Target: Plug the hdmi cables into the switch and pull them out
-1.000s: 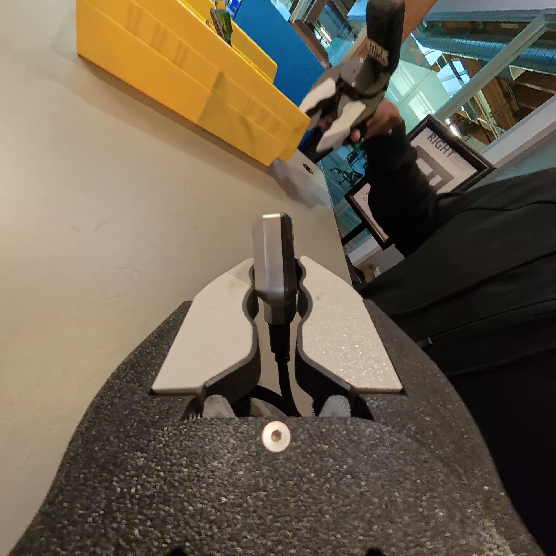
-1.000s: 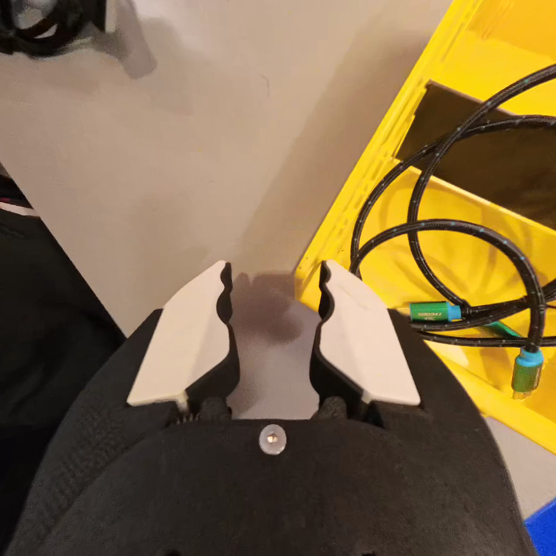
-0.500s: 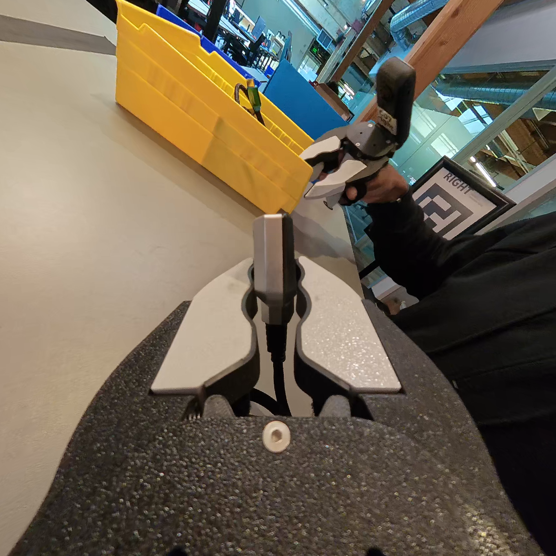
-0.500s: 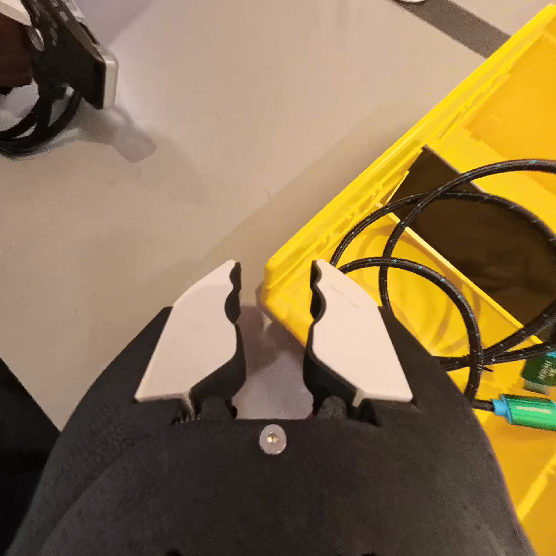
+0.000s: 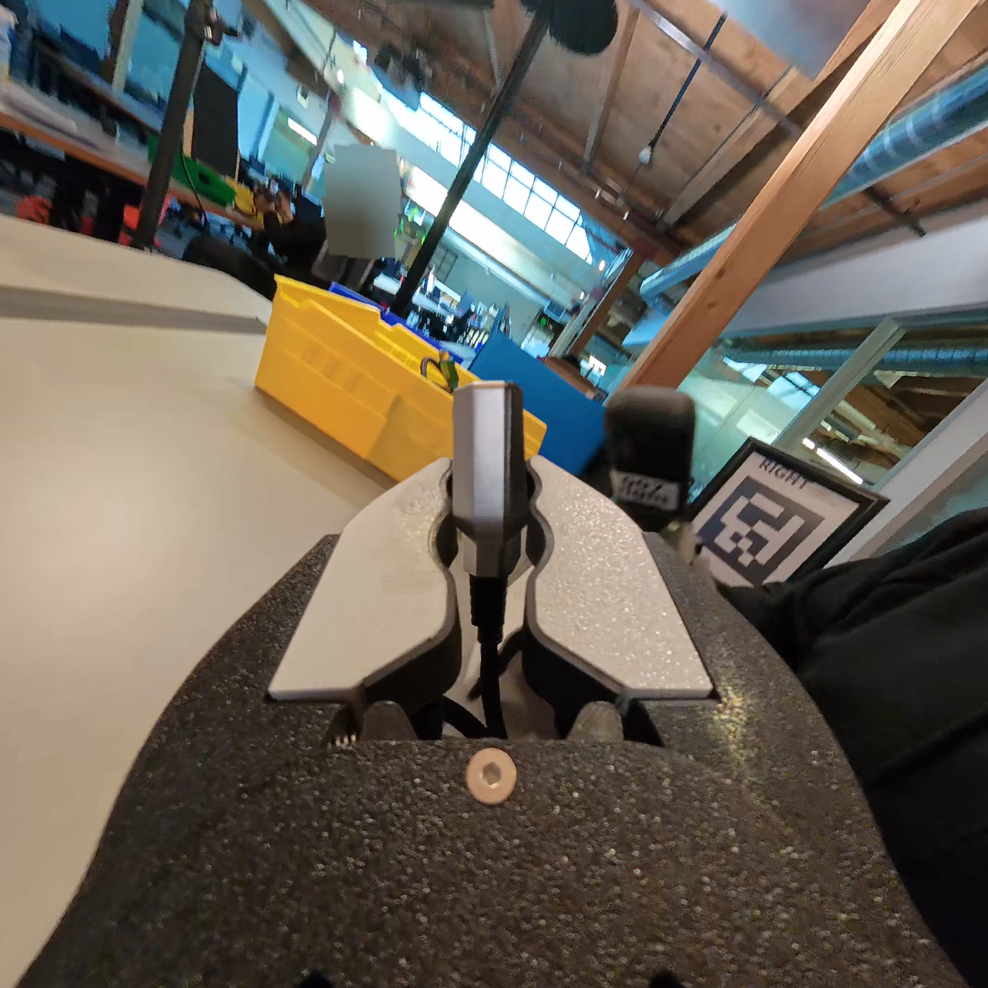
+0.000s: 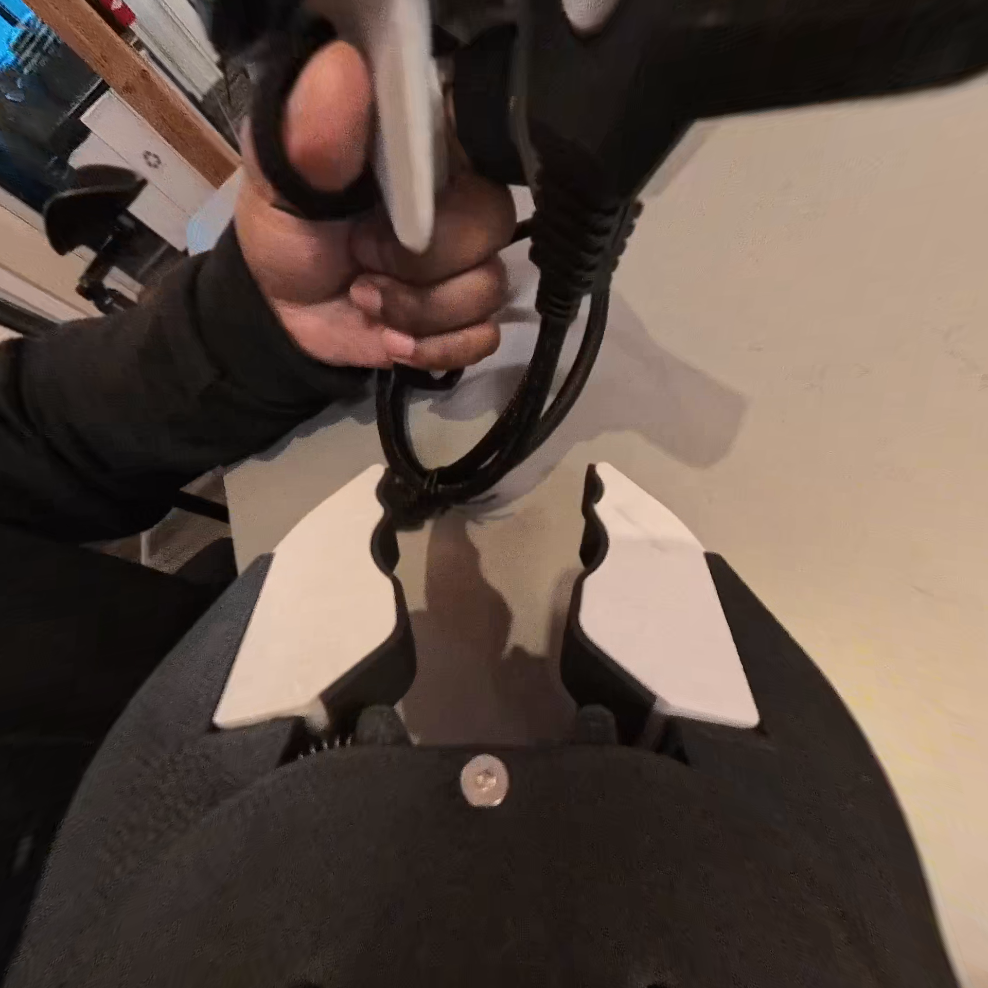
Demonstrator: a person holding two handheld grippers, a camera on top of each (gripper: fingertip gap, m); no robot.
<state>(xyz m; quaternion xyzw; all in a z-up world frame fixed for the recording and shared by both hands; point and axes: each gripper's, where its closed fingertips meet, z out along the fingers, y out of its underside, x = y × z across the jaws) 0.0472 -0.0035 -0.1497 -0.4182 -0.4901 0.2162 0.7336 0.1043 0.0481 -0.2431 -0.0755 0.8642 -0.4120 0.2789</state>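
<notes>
My left gripper (image 5: 487, 473) is shut on a grey HDMI plug (image 5: 481, 454), which stands up between the fingertips. Its black cable (image 5: 489, 657) runs back between the fingers. In the right wrist view the same cable hangs as a coiled black loop (image 6: 481, 427) under the left gripper's body (image 6: 668, 80) and the hand (image 6: 385, 278) holding it. My right gripper (image 6: 486, 476) is open and empty just below that loop. The coil's tied end is at its left fingertip (image 6: 374, 481); I cannot tell whether they touch.
A yellow bin (image 5: 342, 385) with a green-tipped cable stands farther along the beige table (image 5: 133, 508), with a blue bin (image 5: 534, 411) behind it. A framed marker board (image 5: 770, 524) and the right gripper's black handle (image 5: 649, 438) are at the right. A dark sleeve (image 6: 107, 401) is at the left. The tips of one gripper are about 12 centimeters away from the tips of the other.
The left gripper has tilted upward, still holding the plug. The right gripper has swung away from the yellow bin toward the left hand and its hanging cable, and its jaws have opened wider.
</notes>
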